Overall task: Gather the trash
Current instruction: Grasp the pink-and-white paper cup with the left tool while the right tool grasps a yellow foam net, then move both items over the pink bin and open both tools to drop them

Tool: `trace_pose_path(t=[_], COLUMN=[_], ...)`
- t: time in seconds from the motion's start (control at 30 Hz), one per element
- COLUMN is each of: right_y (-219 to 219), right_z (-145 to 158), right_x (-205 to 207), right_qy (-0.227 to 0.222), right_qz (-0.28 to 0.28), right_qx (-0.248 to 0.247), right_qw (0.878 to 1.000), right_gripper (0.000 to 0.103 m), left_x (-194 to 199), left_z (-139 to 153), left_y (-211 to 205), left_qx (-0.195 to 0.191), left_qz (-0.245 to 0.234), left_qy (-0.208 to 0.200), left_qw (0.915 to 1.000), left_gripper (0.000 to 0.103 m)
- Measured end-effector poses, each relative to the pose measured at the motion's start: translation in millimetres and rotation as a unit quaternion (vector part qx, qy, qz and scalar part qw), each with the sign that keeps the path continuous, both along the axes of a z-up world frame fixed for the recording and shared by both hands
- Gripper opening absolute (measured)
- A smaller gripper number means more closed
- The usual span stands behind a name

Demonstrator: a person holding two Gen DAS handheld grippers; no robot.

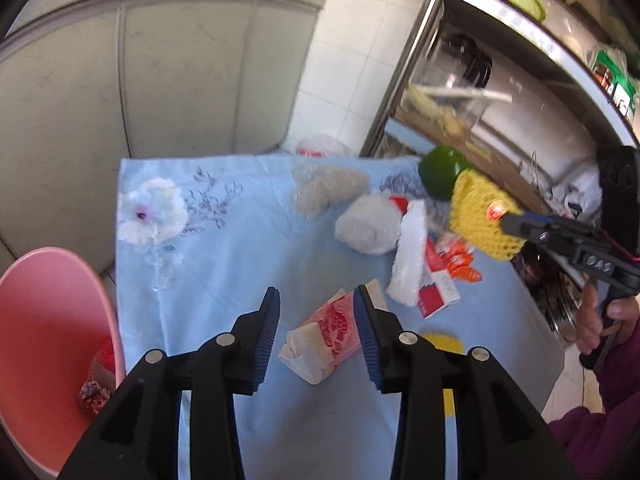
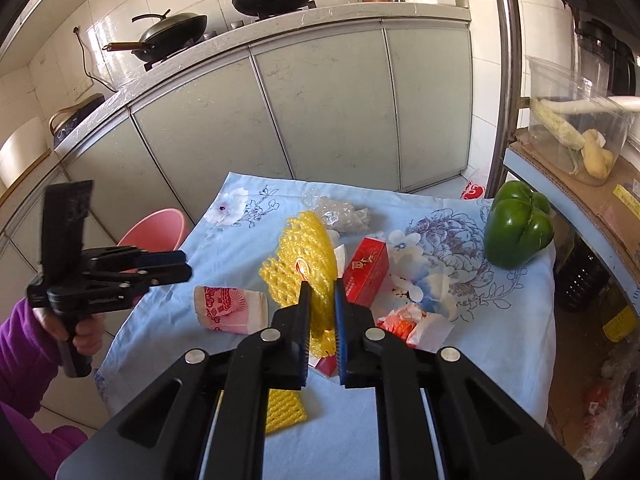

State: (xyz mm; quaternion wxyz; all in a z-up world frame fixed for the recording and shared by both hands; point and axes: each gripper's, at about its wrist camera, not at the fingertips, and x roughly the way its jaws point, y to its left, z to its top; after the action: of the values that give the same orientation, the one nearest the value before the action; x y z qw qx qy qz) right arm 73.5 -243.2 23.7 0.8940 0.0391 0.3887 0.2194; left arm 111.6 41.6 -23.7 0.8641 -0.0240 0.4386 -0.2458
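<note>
My right gripper (image 2: pixel 321 292) is shut on a yellow foam fruit net (image 2: pixel 304 256) and holds it above the blue flowered cloth (image 2: pixel 500 344); it also shows in the left wrist view (image 1: pixel 482 216). My left gripper (image 1: pixel 316 300) is open and empty, just above a crushed pink paper cup (image 1: pixel 324 336), also seen in the right wrist view (image 2: pixel 230 309). A pink bin (image 1: pixel 44 332) stands at the table's left with some trash inside. A red carton (image 2: pixel 366 272), a white tissue wad (image 1: pixel 368 224), clear bubble wrap (image 1: pixel 324 186) and an orange wrapper (image 2: pixel 404 320) lie on the cloth.
A green bell pepper (image 2: pixel 518 226) sits at the cloth's far right. A second yellow net piece (image 2: pixel 282 408) lies near the front edge. Grey kitchen cabinets (image 2: pixel 320 108) stand behind. A metal shelf (image 2: pixel 580 184) with a clear container stands to the right.
</note>
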Motion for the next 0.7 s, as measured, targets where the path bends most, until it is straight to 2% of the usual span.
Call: trace_pose_path(t=[0.2,0.33,0.43,0.7], right_y=[-0.8,1.7,3.3,12.2], right_z=[-5.7,-6.5,-5.8,1.0], right_x=[1.9,2.3,0.7,-7.4], right_qy=[0.013,0.014,0.013,0.005], right_qz=[-0.003,-0.001,0.000,0.008], right_qx=[0.007,0.005,0.005,0.001], right_qw=[1.000,1.000,1.000,1.000], right_gripper=[0.011,0.011,0.011,0.011], left_x=[12.1,-5.8,-19.7,-45.5], left_z=[-28.8,-32.0,-32.8,-27.3], left_y=[-15.5,-23.8,-26.0,-23.0], left_qx=[0.020,0.024,0.021,-0.014], left_qz=[-0.046,-0.064,-0.057,-0.015], left_qy=[0.056,0.055,0.052,0.032], left_qw=[0.9971,0.9961,0.9968,0.9993], left_gripper=[0.037,0.037,0.037,0.024])
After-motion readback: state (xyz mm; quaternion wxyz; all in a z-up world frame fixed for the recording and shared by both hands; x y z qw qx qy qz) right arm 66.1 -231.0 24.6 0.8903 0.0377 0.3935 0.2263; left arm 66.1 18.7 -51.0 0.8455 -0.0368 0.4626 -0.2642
